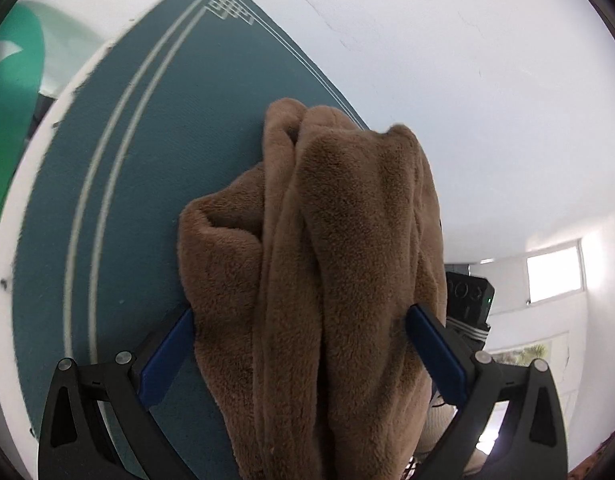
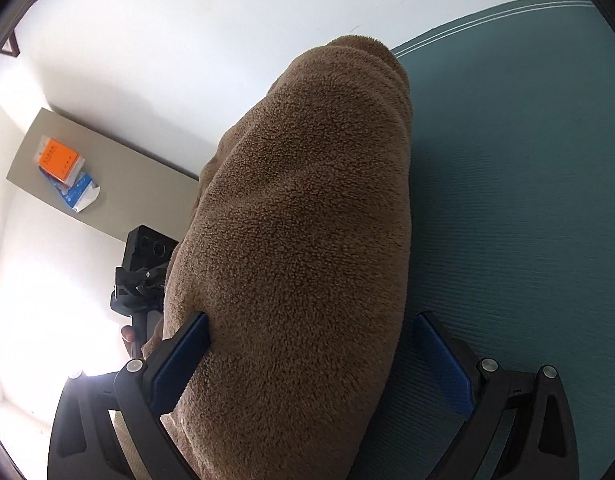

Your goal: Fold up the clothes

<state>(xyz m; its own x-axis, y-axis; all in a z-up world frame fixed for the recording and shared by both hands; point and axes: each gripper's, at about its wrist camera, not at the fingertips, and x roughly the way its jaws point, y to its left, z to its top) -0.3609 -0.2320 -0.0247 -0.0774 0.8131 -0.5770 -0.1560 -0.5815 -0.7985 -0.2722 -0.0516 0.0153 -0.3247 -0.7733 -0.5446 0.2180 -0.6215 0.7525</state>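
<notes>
A brown fleece garment (image 1: pixel 331 264) hangs in bunched folds in front of a teal mat (image 1: pixel 155 160). My left gripper (image 1: pixel 303 316) is open, and its blue pads (image 1: pixel 167 360) stand wide on either side of the fleece. The same garment (image 2: pixel 307 240) fills the middle of the right wrist view. My right gripper (image 2: pixel 311 340) is open too; its left pad (image 2: pixel 183 360) touches the fleece, and the right pad (image 2: pixel 443 364) stands clear of it over the teal mat (image 2: pixel 507 200). The other gripper (image 2: pixel 143 276) shows behind the fleece at left.
The teal mat has pale double stripes (image 1: pixel 107 168) and lies on a white surface (image 1: pixel 467 80). A green object (image 1: pixel 11 100) is at far left. A grey board (image 2: pixel 107 176) holds an orange packet (image 2: pixel 57 160). A bright window (image 1: pixel 555 276) is at right.
</notes>
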